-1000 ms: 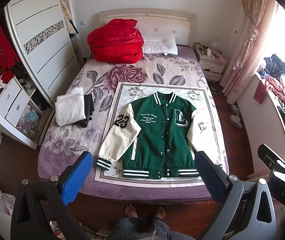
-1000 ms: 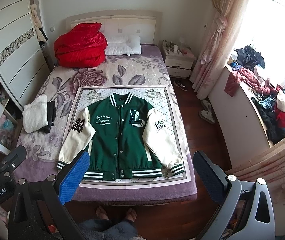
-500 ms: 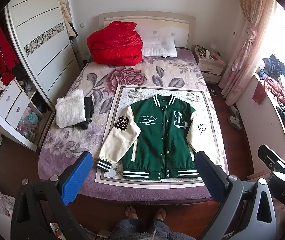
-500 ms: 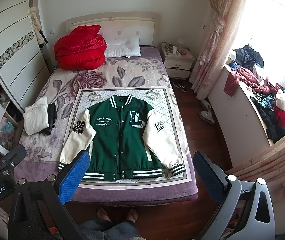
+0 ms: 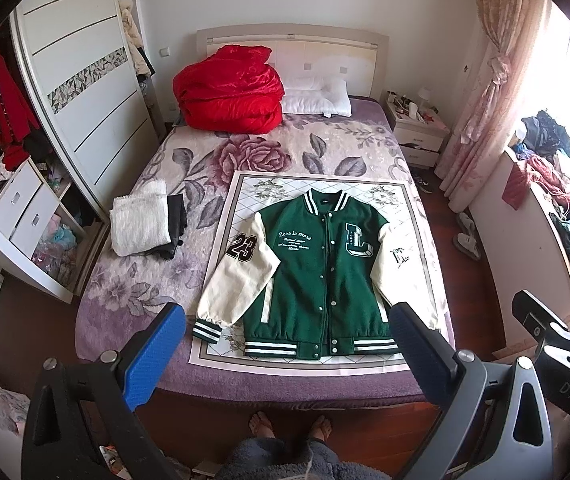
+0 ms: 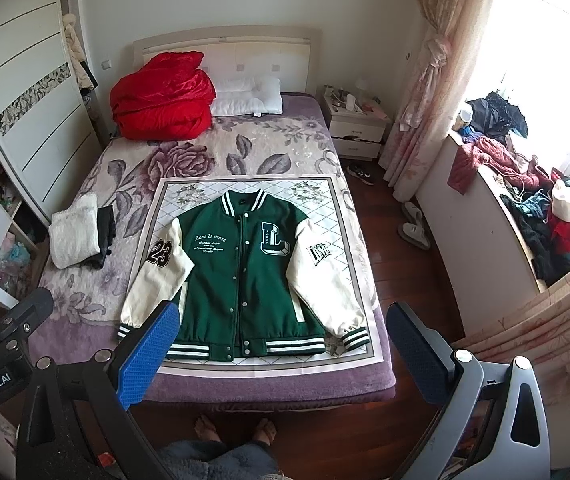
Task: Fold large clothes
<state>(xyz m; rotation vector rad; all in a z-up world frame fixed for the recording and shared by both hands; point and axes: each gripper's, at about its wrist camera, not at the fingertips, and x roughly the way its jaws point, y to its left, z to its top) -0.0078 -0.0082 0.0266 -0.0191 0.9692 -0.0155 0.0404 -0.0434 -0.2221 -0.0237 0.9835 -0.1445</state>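
A green varsity jacket (image 5: 317, 276) with cream sleeves lies flat, front up and buttoned, on a patterned mat (image 5: 317, 184) at the near end of the bed; it also shows in the right wrist view (image 6: 245, 280). My left gripper (image 5: 285, 336) is open and empty, held high above the foot of the bed. My right gripper (image 6: 281, 336) is open and empty at about the same height, to the right of the left one. Neither touches the jacket.
A folded white and black clothes pile (image 5: 145, 224) lies on the bed's left side. A red duvet (image 5: 229, 92) and white pillow (image 5: 317, 96) sit at the headboard. A wardrobe (image 5: 85, 92) stands left, a nightstand (image 5: 417, 132) and cluttered sill (image 6: 525, 208) right. The person's feet (image 5: 289, 428) are at the bed's foot.
Both grippers have drawn slightly back and up from the bed, so the jacket sits a little lower in view. The jacket has not moved.
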